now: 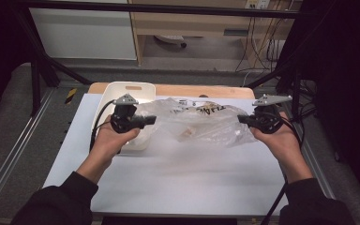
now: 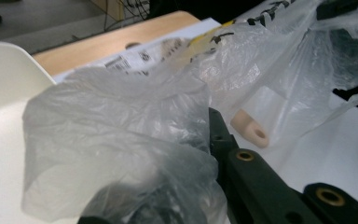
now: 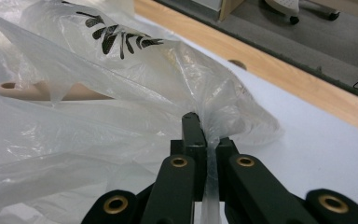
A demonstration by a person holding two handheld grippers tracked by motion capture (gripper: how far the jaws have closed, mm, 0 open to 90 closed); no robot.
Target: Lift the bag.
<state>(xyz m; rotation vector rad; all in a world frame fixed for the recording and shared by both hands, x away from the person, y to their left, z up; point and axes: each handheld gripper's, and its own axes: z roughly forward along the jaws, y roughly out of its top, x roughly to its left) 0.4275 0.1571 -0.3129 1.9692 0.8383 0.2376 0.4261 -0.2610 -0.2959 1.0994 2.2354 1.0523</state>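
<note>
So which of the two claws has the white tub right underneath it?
The left claw, pinching the plastic bag's left end over the white tub. The right claw grips the bag's other end above bare white tabletop.

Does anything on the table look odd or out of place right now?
Nothing looks spilled or broken. The clear plastic bag is crumpled and stretched between the left gripper and the right gripper, each shut on an end. A beige handle lies loose inside it. The bag's left end drapes over the white tray.
</note>
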